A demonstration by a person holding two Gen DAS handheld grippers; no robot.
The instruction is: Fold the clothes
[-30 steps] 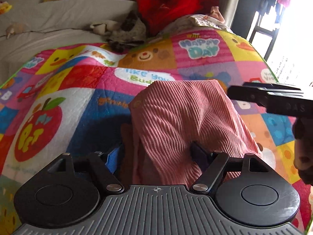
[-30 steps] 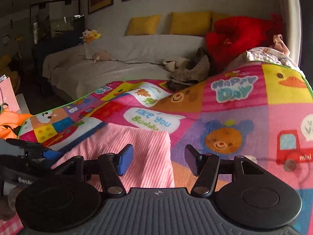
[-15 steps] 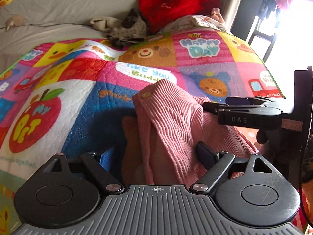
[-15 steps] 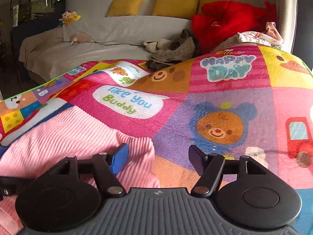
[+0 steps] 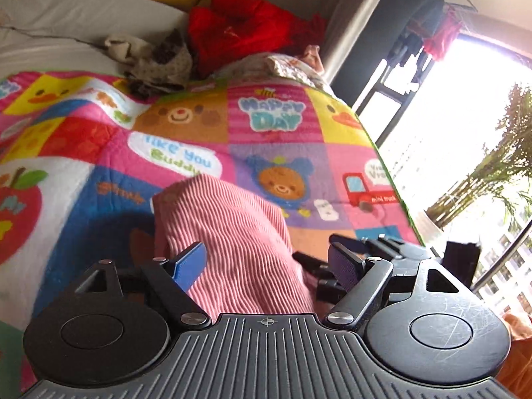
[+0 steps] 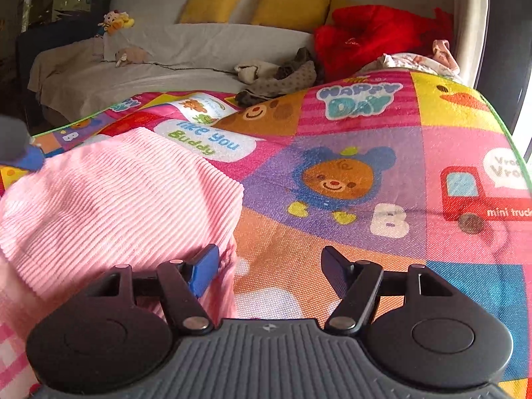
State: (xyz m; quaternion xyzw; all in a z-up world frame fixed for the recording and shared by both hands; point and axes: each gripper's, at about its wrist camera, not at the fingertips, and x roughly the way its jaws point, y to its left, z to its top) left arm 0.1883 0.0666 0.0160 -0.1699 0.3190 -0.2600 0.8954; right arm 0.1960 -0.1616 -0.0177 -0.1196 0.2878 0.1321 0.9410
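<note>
Since the earlier frames, both grippers have dropped closer to the pink ribbed garment [image 5: 229, 232], which now lies lower in a folded heap on the patchwork play mat [image 6: 349, 126]. From the left wrist view, the left gripper [image 5: 269, 262] stands spread with its jaws closing, the garment lying between them, neither pad visibly pressing it. Just to its right sits the right gripper [image 6: 269, 269], spread apart with the garment's right edge beside its blue pad, bare mat between the fingers. Behind lie grey clothes [image 6: 282, 79] and a red cushion [image 6: 375, 33].
</note>
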